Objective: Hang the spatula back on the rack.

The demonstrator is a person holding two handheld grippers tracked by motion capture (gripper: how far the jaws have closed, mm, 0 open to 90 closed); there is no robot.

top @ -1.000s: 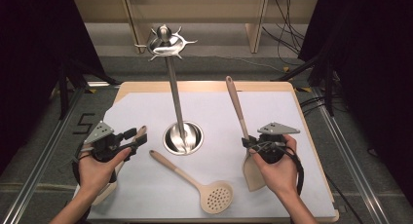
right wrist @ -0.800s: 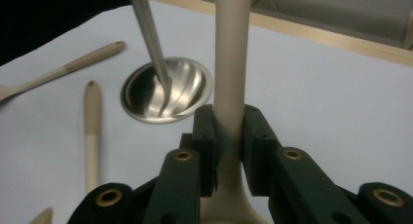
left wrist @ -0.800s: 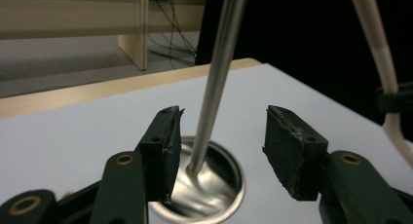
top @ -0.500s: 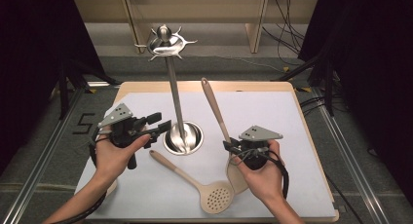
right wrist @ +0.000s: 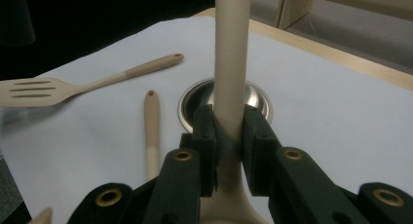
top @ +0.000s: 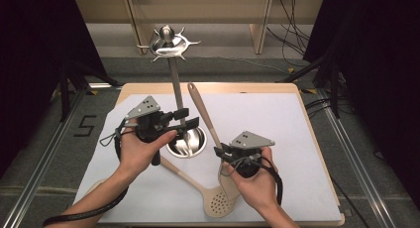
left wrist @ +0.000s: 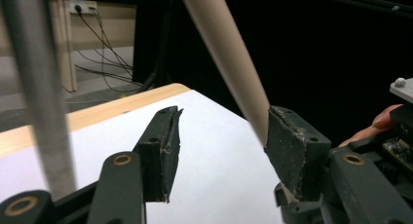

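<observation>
Beside the stand, right gripper clamps wooden spoon

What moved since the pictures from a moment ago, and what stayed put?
The left gripper came in from the table's left edge to the metal stand, jaws open. The right gripper slid left too, carrying the beige spoon it is shut on, so the handle now leans beside the pole. The stand, the slotted spoon on the white sheet and the grip on the spoon stayed as they were.

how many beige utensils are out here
3: a beige wooden spoon clamped in the right gripper, a beige skimmer lying on the white mat, a beige slotted turner lying beyond it.
</observation>
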